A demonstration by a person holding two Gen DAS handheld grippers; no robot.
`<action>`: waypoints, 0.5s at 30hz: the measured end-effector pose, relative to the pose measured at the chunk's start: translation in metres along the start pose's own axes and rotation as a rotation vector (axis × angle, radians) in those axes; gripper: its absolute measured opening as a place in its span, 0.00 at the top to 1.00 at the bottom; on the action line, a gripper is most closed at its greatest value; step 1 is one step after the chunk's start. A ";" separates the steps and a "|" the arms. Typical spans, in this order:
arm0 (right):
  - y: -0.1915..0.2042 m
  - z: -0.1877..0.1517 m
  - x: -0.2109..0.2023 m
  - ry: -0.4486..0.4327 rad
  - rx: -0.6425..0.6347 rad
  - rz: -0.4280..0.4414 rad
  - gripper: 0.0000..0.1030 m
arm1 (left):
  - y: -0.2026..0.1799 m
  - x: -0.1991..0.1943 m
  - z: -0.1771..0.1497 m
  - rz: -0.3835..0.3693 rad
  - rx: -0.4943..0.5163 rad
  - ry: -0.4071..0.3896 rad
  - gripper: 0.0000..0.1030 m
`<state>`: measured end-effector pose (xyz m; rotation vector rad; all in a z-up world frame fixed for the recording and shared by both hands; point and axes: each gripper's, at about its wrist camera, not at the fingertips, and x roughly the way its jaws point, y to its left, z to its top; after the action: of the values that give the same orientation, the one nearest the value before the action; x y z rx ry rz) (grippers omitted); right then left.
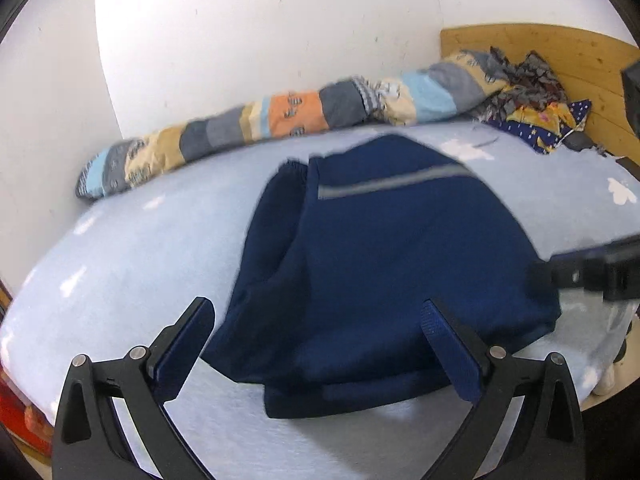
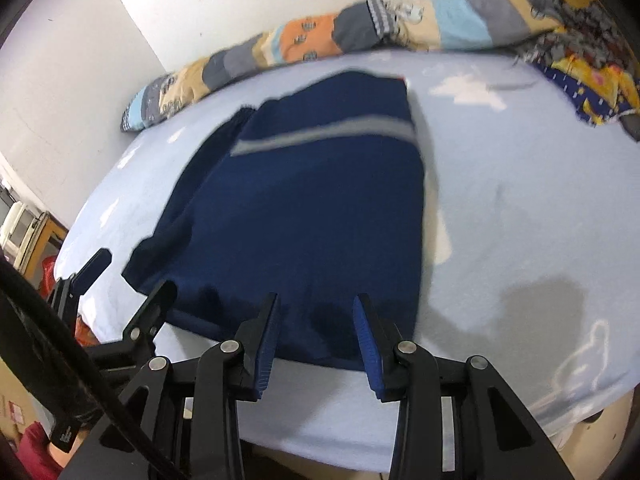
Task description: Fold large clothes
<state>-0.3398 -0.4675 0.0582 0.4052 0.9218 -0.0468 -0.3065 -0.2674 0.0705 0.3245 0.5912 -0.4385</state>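
Observation:
A navy blue garment [image 1: 384,248] with a grey stripe lies partly folded on the light blue bed [image 1: 132,264], a sleeve showing along its left side. My left gripper [image 1: 318,316] is open and empty, hovering over the garment's near hem. It also shows in the right wrist view [image 2: 134,270] at the garment's left corner. My right gripper [image 2: 316,312] is open and empty above the near hem of the garment [image 2: 304,200]. A part of it shows at the right edge of the left wrist view [image 1: 592,272].
A rolled patchwork quilt [image 1: 280,120] lies along the white wall at the far side. A heap of patterned clothes [image 1: 536,100] sits by the wooden headboard [image 1: 560,52]. The bed's near edge [image 2: 360,432] runs below my right gripper. A red bag [image 2: 48,276] is beside the bed.

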 end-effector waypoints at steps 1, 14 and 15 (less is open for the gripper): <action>-0.001 -0.001 0.006 0.018 0.003 -0.002 0.59 | -0.001 0.008 -0.002 -0.007 -0.005 0.032 0.00; 0.014 -0.009 0.018 0.028 -0.055 -0.049 0.47 | -0.001 0.025 -0.014 -0.022 -0.045 0.080 0.00; 0.013 -0.009 0.017 0.028 -0.052 -0.045 0.47 | 0.000 0.026 -0.014 -0.022 -0.044 0.079 0.00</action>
<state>-0.3335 -0.4494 0.0438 0.3380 0.9576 -0.0585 -0.2942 -0.2697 0.0442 0.2943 0.6813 -0.4345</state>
